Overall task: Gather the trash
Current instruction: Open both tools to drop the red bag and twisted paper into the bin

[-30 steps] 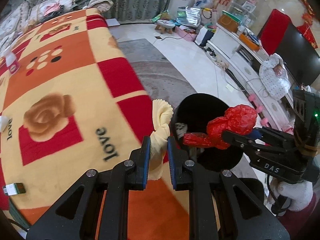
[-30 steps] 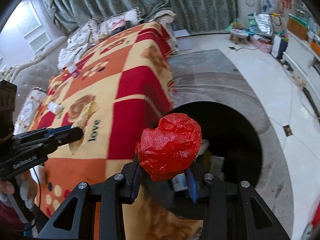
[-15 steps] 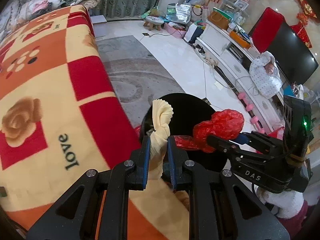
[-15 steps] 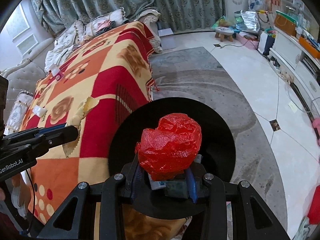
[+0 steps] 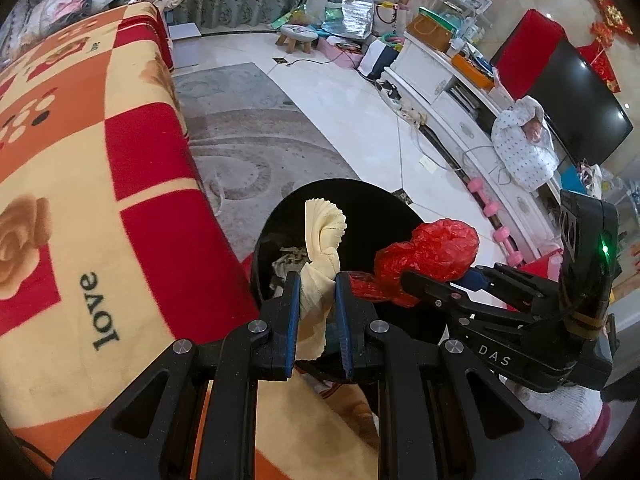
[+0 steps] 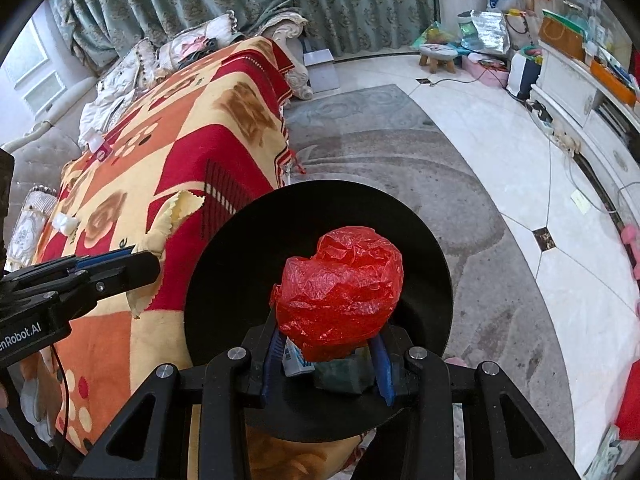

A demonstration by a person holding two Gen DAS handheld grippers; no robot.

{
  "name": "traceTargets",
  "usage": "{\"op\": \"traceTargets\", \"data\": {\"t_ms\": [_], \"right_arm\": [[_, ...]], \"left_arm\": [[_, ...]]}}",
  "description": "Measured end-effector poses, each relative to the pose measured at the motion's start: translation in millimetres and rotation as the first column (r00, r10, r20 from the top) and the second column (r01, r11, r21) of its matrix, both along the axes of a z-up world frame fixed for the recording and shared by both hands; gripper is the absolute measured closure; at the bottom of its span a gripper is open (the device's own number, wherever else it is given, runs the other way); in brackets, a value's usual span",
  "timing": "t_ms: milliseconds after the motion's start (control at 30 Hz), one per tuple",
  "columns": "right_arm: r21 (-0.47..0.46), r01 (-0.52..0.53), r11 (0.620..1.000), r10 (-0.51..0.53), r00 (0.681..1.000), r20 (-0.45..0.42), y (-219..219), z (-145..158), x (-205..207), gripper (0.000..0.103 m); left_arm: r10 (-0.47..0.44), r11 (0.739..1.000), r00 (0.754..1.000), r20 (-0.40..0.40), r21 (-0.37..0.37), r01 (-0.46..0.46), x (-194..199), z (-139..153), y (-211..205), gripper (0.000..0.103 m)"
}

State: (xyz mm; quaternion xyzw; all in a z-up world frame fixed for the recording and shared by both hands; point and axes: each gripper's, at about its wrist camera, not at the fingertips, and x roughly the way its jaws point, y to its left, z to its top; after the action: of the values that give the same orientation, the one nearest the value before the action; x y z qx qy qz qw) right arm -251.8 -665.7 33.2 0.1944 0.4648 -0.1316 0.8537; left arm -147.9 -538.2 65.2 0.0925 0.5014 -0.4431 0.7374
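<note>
Left gripper (image 5: 316,312): we find its blue-padded jaws closed narrowly on a pale yellow cloth (image 5: 320,248), soft, ribbed, zigzag-edged, twisted upright between the pads.
Right gripper (image 6: 328,364): we find its jaws closed around the base of a crumpled red plastic bag (image 6: 340,292), thin, glossy, creased into a lump bulging above the fingertips.
Trash bin (image 6: 240,280): round, black, smooth-walled; we see it just beside the bed, under both held items.
Bin contents: a greenish block (image 6: 344,376) and a small carton (image 6: 294,360) lie inside.
Blanket (image 5: 80,200): fleecy, checked red, orange and cream, with printed roses.
</note>
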Motion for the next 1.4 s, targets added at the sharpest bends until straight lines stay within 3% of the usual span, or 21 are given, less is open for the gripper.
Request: {"op": "traceTargets", "data": {"t_ms": [800,967,1067,1133,1167,1400], "right_arm": [[-0.009,0.008,1.000,-0.009,1.000,-0.023,-2.5,-1.1,-3.5,0.066],[-0.014,0.014,1.000,-0.015,0.999,-0.029,-1.9,-1.2,-4.8,0.057],[-0.011,0.020,1.000,-0.020,0.999,-0.025,-2.5,0.5,-6.0,0.054],[-0.016,0.022,1.000,-0.023,1.000,-0.022,-2.2,2.1,-7.1,0.043],[-0.018,0.022,1.000,-0.022,1.000,-0.021,-2.0,2.8,-7.3,0.037],[-0.022,0.007,1.000,-0.007,1.000,-0.014,2.4,6.0,-7.7,0.036]], "left_arm": [[-0.001,1.000,1.000,-0.022,-0.024,0.001,-6.9,0.1,-8.5,0.088],[-0.008,0.999,0.999,-0.031,-0.037,0.007,-9.0,1.4,-10.0,0.086],[-0.006,0.999,0.999,-0.043,-0.048,0.004,-8.4,1.2,-10.3,0.074],[-0.005,0.998,0.998,-0.057,-0.059,0.001,-7.3,1.0,-8.6,0.060],[-0.004,0.998,0.998,-0.060,-0.063,0.000,-8.3,1.5,-8.0,0.060],[0.005,0.999,0.999,-0.038,-0.050,-0.007,-8.2,4.6,-2.8,0.060]]}}
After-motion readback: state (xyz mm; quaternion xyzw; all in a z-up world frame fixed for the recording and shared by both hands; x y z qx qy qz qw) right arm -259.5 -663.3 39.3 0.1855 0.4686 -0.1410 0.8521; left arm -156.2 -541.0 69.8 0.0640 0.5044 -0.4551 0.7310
